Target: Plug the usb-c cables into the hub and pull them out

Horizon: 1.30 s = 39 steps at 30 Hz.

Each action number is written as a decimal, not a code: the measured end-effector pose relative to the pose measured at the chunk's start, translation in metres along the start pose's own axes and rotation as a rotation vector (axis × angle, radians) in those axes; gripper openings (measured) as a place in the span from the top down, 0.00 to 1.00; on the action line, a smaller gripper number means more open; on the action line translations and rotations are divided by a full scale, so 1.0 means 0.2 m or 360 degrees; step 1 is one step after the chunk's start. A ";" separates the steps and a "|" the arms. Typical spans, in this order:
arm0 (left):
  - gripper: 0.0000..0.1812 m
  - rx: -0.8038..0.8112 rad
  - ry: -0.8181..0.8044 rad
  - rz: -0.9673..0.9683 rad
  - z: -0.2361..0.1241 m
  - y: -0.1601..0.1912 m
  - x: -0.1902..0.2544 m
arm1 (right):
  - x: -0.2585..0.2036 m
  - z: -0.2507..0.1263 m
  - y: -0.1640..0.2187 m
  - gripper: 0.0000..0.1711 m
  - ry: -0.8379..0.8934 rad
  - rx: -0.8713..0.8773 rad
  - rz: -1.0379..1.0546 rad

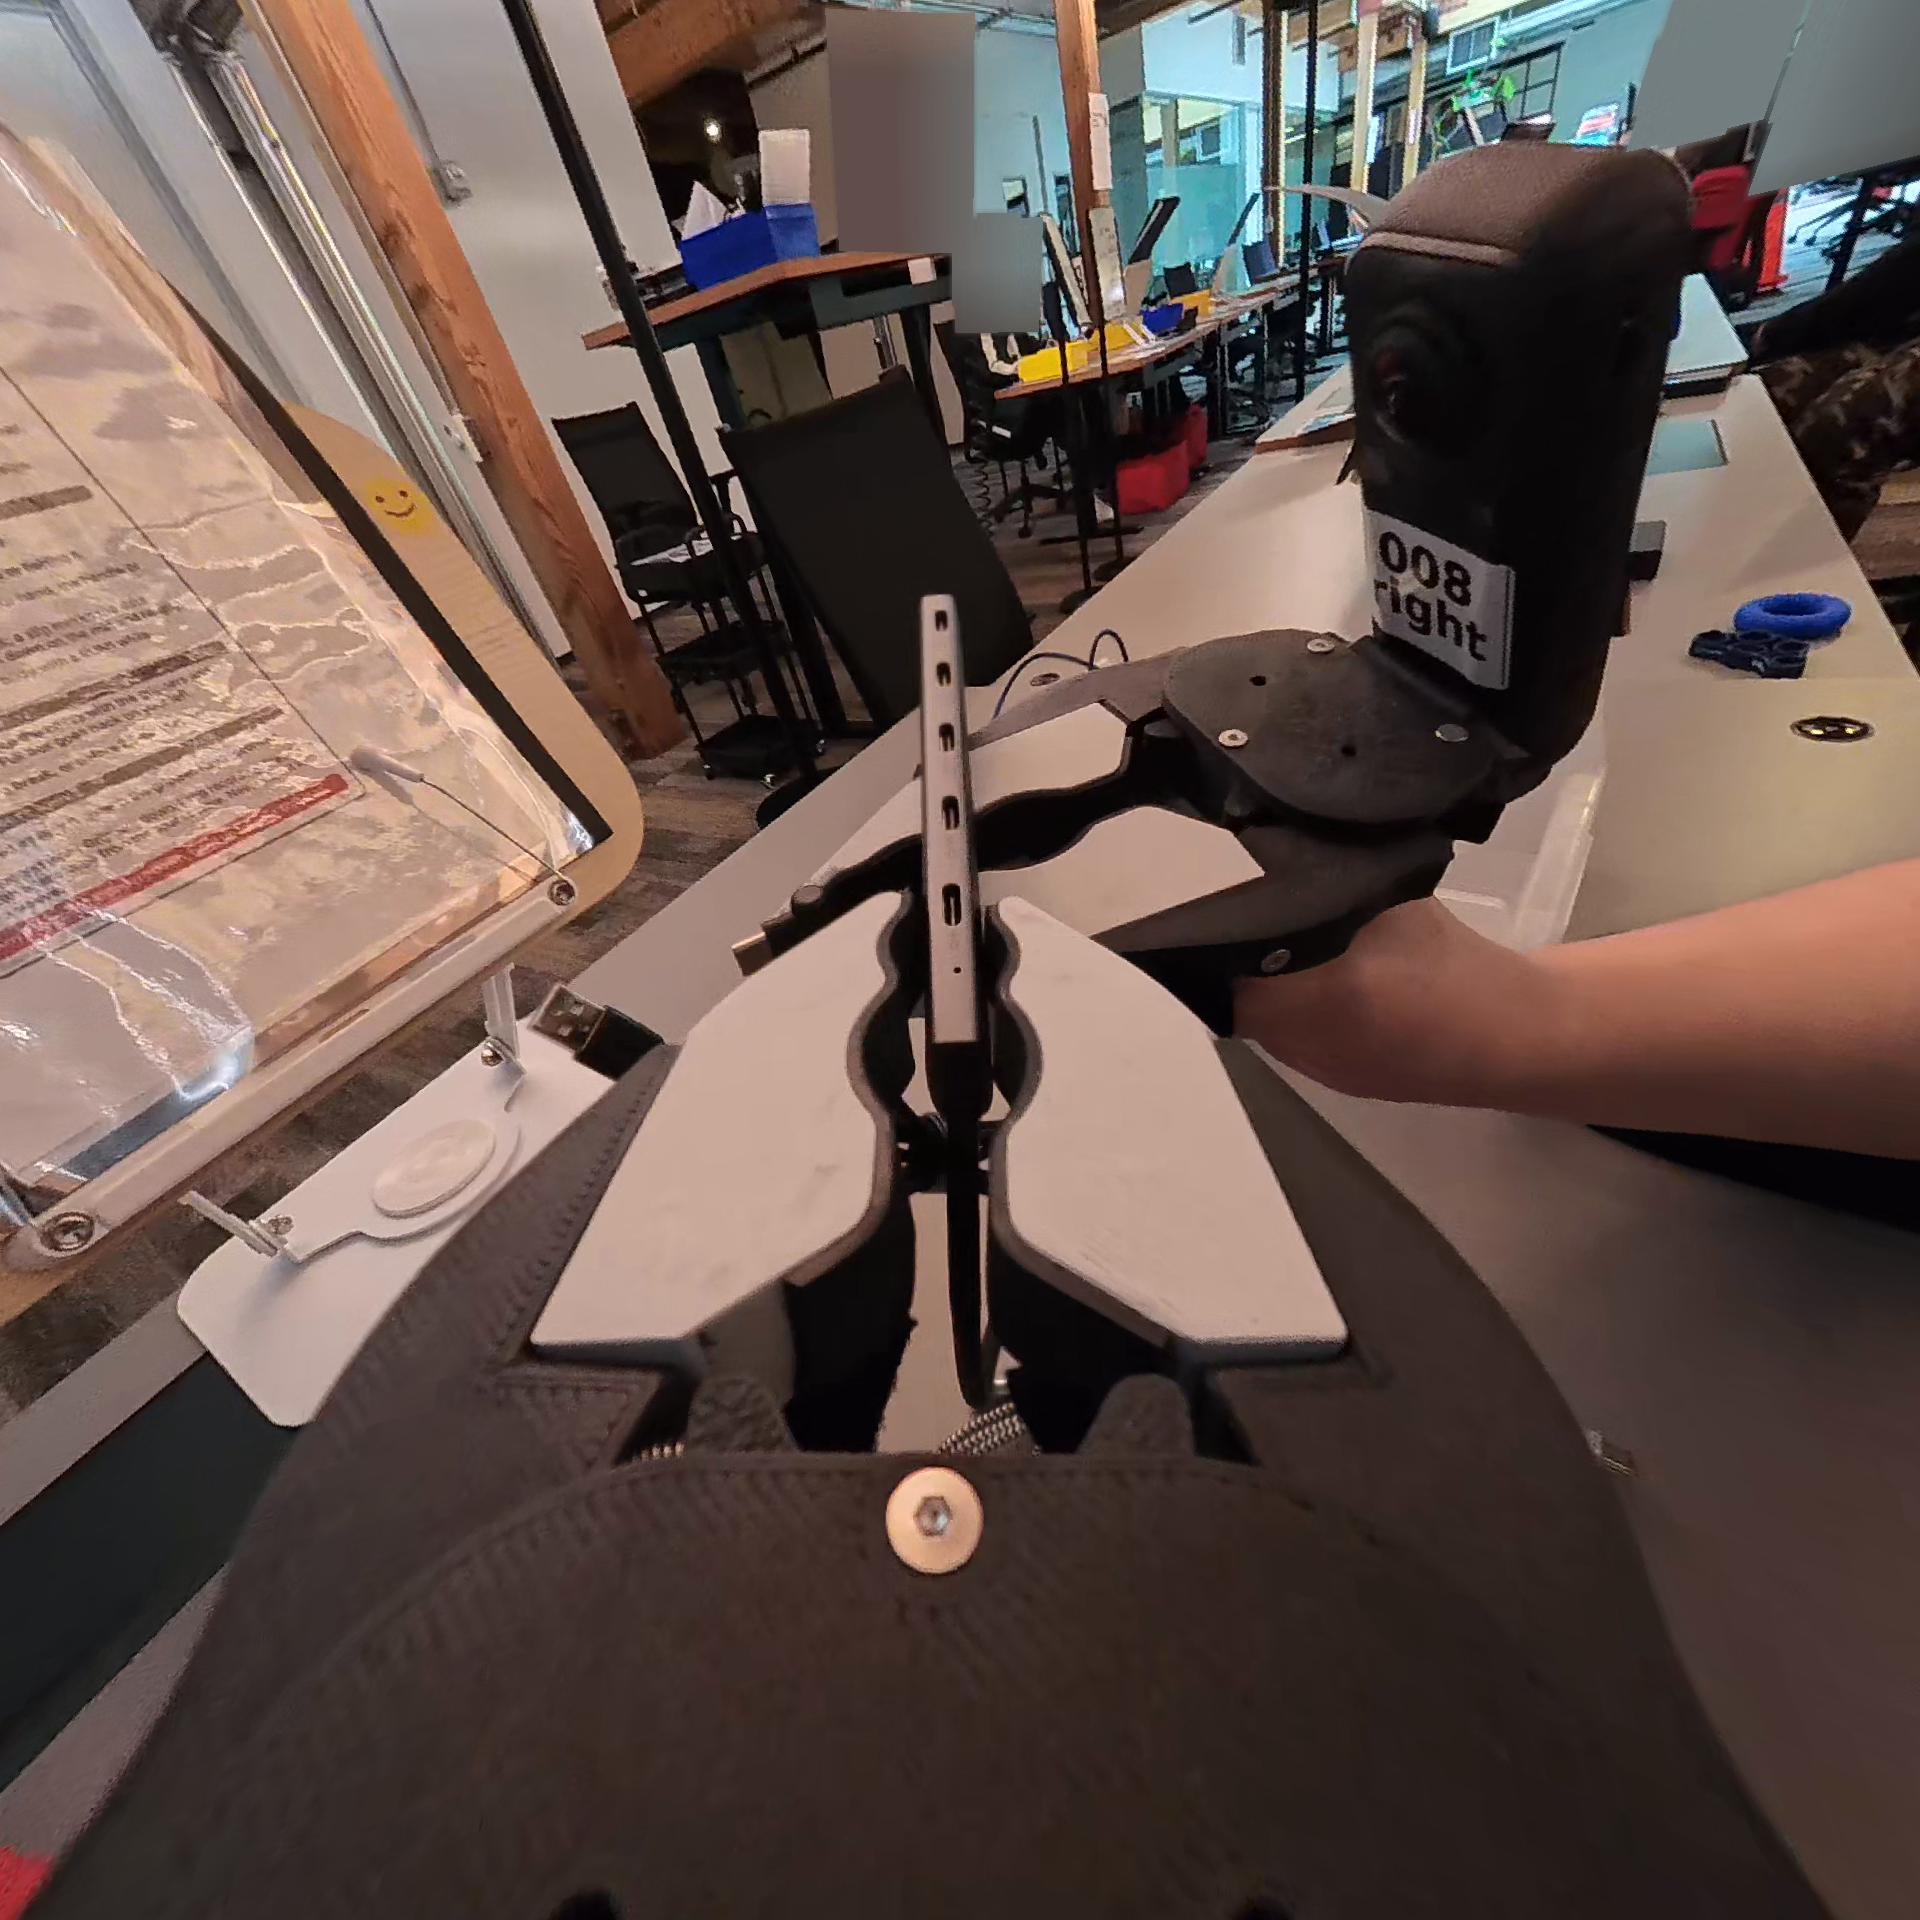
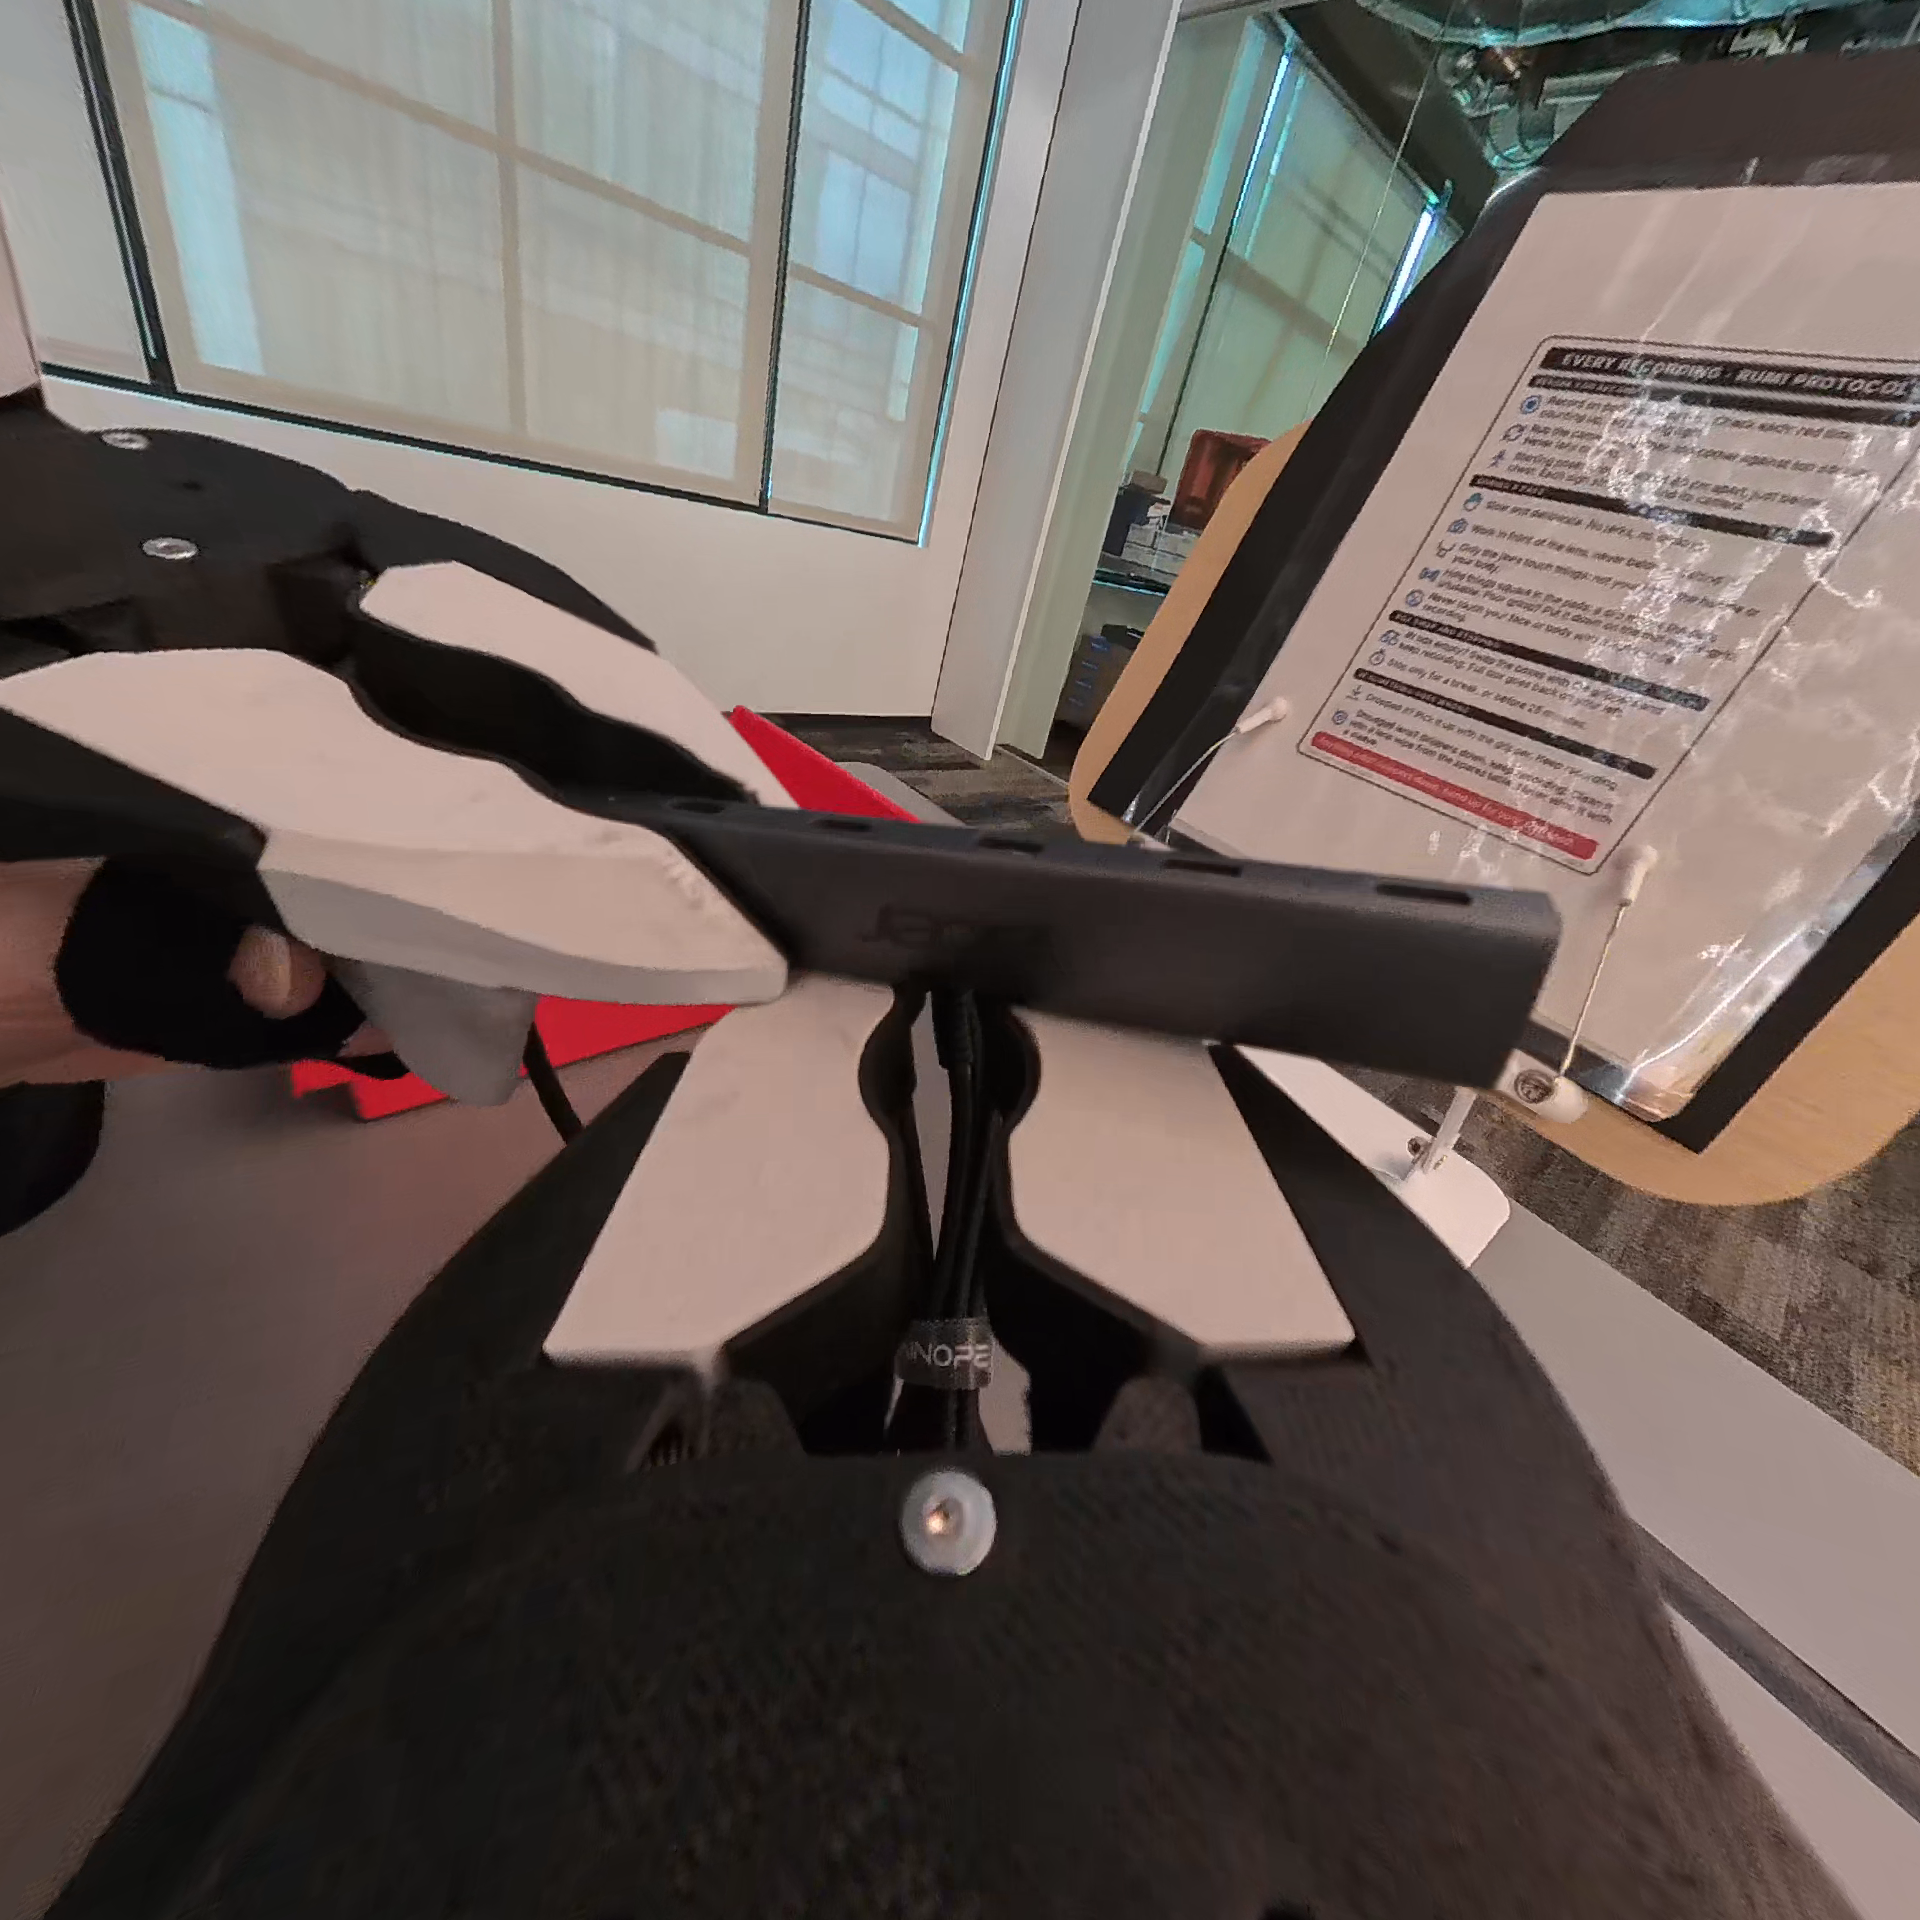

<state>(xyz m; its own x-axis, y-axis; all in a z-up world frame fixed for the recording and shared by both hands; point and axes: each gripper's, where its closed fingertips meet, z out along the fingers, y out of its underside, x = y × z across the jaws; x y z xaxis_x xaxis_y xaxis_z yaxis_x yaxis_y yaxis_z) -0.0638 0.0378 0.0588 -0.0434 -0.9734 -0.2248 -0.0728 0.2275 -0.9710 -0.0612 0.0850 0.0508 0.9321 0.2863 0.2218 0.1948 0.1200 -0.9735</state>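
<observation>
The left gripper (image 1: 948, 997) is clenched on one slim grey metal hub (image 1: 951, 831), held on edge in the air so its row of five slots faces outward. The right gripper (image 2: 951, 1049) grasps one black cable (image 2: 954, 1195) at the plug, which meets the hub's underside; whether it is seated is hidden. One USB-A plug (image 1: 582, 1023) lies beside the hub.
</observation>
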 end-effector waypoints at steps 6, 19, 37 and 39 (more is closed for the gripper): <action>0.95 -0.0045 -0.0183 0.0198 -0.03 0.00 -0.07 | 0.01 0.02 0.05 0.95 -0.0003 -0.0066 0.0026; 0.95 -0.0265 -0.0395 0.0664 -0.21 0.00 -0.28 | 0.17 -0.08 -0.04 0.95 -0.0067 0.0124 0.0115; 0.95 -0.0649 0.0030 0.0670 -0.34 0.15 -0.21 | 0.11 -0.05 0.13 0.95 0.0013 -0.0606 -0.0753; 0.95 -0.0650 0.0057 0.0671 -0.35 0.16 -0.20 | 0.09 -0.06 0.10 0.95 -0.0052 -0.0578 -0.0749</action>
<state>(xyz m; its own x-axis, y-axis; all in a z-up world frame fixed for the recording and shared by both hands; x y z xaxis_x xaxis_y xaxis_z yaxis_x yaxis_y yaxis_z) -0.1343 0.0849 0.0429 -0.1850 -0.7968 -0.5752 -0.4198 0.5933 -0.6868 -0.0374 0.0815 0.0340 0.7115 0.3107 0.6303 0.6821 -0.0899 -0.7257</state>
